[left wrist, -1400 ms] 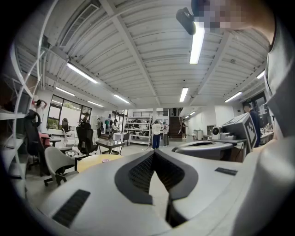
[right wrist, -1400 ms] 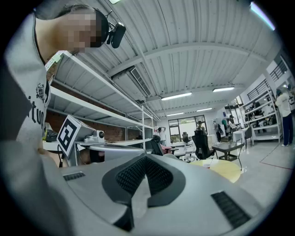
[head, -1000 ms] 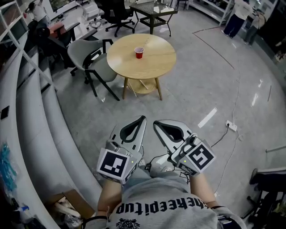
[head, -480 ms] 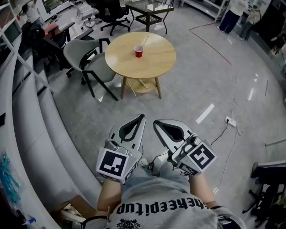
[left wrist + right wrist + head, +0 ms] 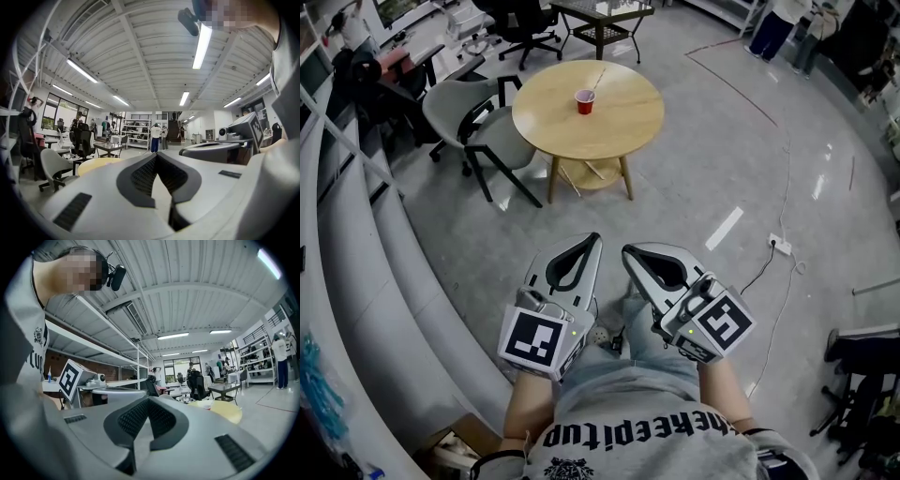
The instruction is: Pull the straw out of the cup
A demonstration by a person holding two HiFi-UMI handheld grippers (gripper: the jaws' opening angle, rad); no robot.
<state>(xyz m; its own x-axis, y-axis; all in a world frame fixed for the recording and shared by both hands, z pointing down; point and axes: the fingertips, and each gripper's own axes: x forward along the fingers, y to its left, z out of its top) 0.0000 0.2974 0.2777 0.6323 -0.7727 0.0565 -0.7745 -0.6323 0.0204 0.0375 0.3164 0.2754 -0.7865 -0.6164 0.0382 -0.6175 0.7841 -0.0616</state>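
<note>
A small red cup (image 5: 585,101) stands upright near the middle of the round wooden table (image 5: 628,127). A thin pale straw (image 5: 597,80) sits in it, leaning toward one o'clock.

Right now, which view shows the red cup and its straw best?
The head view: the red cup stands on the round table, straw leaning out. The right gripper view shows the cup only as a speck; the left gripper view shows only the table's edge.
</note>
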